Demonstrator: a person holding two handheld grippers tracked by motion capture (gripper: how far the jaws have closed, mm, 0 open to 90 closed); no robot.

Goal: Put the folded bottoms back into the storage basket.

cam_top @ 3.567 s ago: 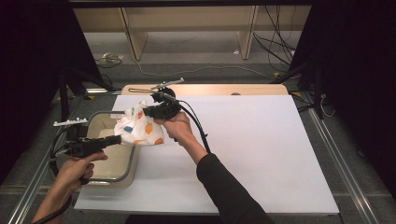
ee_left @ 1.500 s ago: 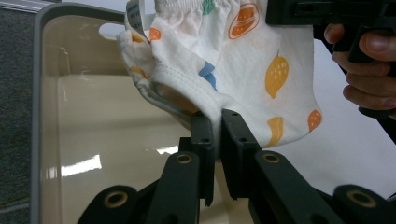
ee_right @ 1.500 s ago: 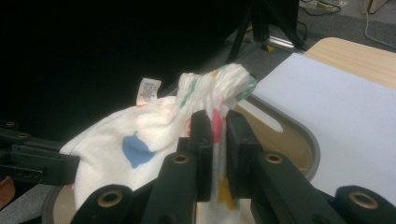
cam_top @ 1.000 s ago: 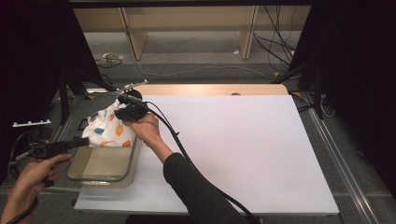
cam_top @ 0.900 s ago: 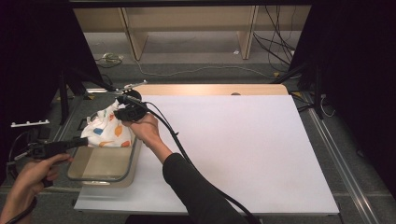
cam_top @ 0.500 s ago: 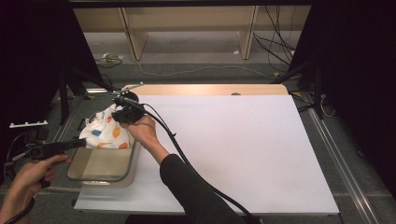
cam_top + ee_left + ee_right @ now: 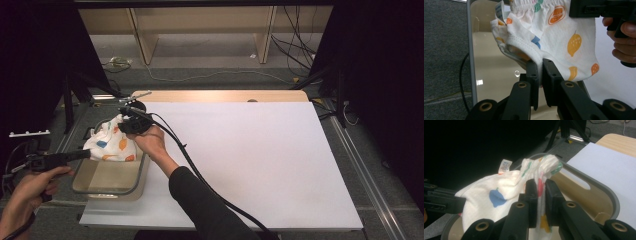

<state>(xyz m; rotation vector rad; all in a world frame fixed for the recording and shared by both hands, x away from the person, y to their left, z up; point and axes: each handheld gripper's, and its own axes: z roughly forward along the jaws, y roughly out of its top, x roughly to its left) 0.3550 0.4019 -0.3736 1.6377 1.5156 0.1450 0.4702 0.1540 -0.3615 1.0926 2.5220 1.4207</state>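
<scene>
A small white garment [image 7: 111, 142] printed with orange, yellow and blue shapes hangs stretched over a rectangular grey-rimmed tray [image 7: 141, 172] at the table's left edge. My left gripper [image 7: 86, 154] is shut on its lower left corner; in the left gripper view the jaws [image 7: 540, 65] pinch a seam of the garment [image 7: 564, 37]. My right gripper [image 7: 124, 123] is shut on the gathered waistband at the top right. In the right gripper view the bunched waistband [image 7: 541, 167] rises between the jaws [image 7: 539, 187] above the tray [image 7: 599, 187]. A label [image 7: 505, 166] sticks up from the cloth.
A white sheet [image 7: 250, 155] covers the table to the right of the tray. A wooden strip [image 7: 225, 96] runs along the table's far edge. Cables [image 7: 200, 77] lie on the floor beyond. A black cable [image 7: 200, 175] trails from the right gripper along the forearm.
Both hands have carried the garment leftward, from over the tray's right part to over its left, far end. In the last second the garment shifted only slightly left.
</scene>
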